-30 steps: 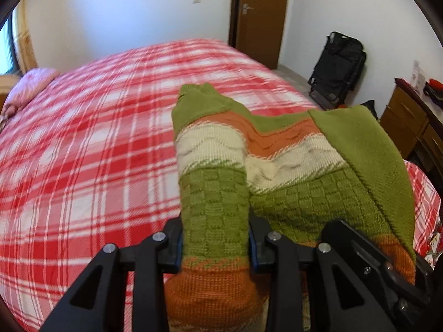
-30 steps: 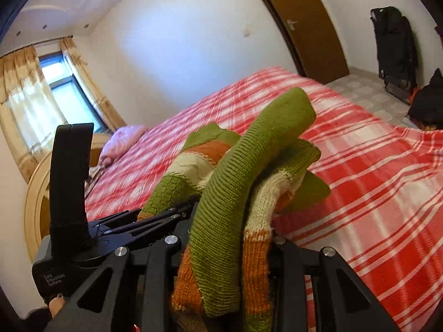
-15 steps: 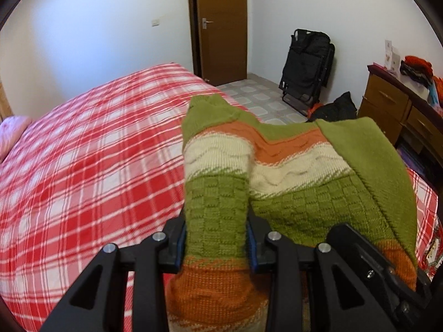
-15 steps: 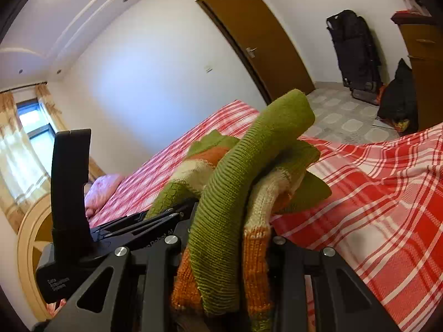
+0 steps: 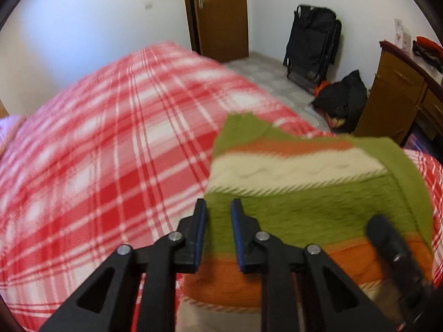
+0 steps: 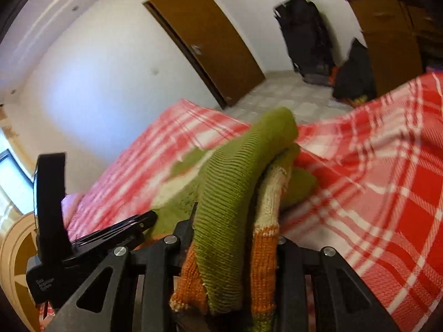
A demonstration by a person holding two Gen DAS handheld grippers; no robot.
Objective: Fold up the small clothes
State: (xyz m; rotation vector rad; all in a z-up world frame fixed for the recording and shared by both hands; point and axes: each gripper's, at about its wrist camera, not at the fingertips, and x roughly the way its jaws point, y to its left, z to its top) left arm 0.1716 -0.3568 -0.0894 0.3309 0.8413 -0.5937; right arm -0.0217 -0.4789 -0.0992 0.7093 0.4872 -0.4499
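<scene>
1. The one garment here is a small knitted sweater (image 5: 301,199), banded in olive green, cream and orange, with a basket-weave texture in the green and a wavy cable in the cream.
2. From the left wrist view it lies spread fairly flat over the red-and-white plaid bedspread, near the bed's right edge, its green top end pointing toward the door.
3. An olive ribbed strip runs down its right side.
4. From the right wrist view that side of the sweater (image 6: 235,221) is bunched into thick upright folds, a green ribbed fold over a cream-and-orange one, raised off the bed.
</scene>
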